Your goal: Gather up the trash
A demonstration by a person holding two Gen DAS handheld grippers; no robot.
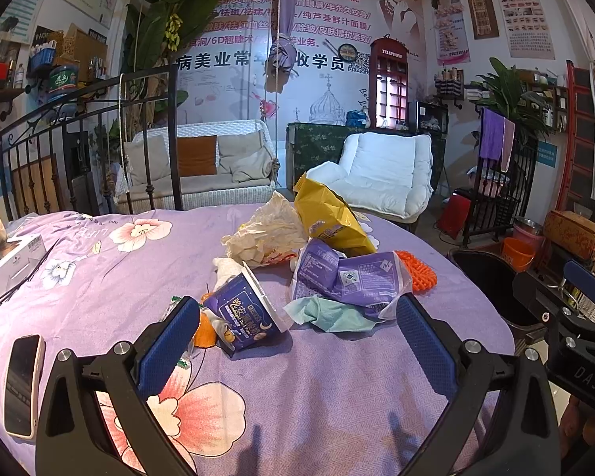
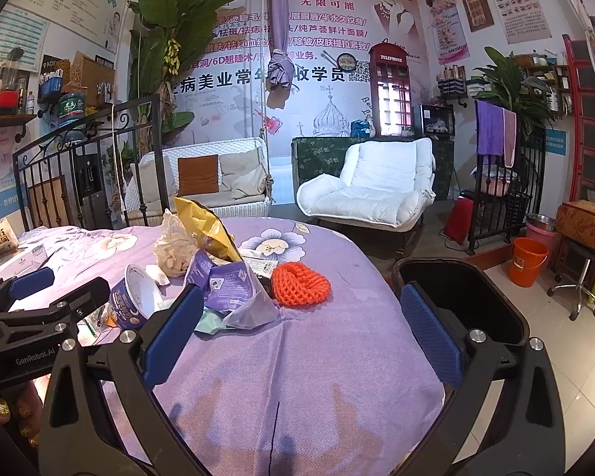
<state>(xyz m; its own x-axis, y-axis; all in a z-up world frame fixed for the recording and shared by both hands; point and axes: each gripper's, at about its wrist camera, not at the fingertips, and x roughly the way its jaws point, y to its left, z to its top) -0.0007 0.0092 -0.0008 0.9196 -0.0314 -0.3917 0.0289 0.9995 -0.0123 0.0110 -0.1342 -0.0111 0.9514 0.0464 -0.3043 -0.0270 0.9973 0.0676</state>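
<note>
On bedspread [image 1: 317, 388], your left gripper [image 1: 297, 337] and right gripper [image 2: 303, 329] hover, fingers spread, empty. Only left view shows phone [image 1: 22, 384]; right view shows whole black bin [image 2: 468, 297].

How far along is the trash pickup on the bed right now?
Nothing looks collected yet. The black bin beside the bed shows no trash inside. Both the left gripper and right gripper are open and empty. The yellow bag, purple cup, purple wrapper and orange net remain on the bedspread.
</note>
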